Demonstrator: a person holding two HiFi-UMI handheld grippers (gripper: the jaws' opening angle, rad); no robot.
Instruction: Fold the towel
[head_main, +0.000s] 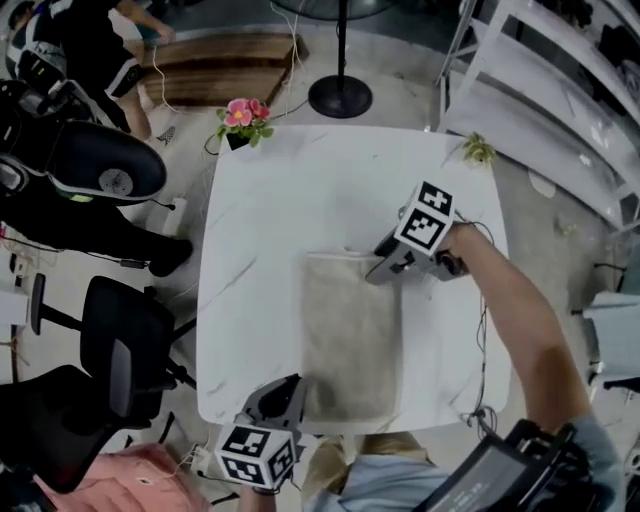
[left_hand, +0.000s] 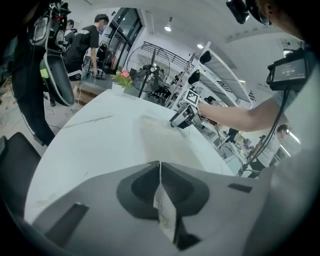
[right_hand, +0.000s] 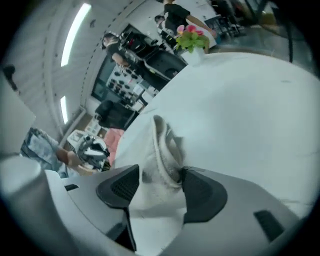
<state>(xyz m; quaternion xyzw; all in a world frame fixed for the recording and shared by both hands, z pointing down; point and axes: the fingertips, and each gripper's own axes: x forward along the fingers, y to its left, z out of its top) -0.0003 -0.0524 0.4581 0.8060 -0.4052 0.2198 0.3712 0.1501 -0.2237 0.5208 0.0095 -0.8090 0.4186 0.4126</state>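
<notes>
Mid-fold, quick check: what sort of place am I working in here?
Probably a lab or office workspace rather than a home: black office chairs stand beside the white table, white shelving racks run along one side, and a standing fan is on the floor beyond the table.

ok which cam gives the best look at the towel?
Head view: the towel lies flat on the table, nearly its full outline visible. Left gripper view shows it foreshortened past the shut left claw; right gripper view only a bunched edge between the open right claw.
</notes>
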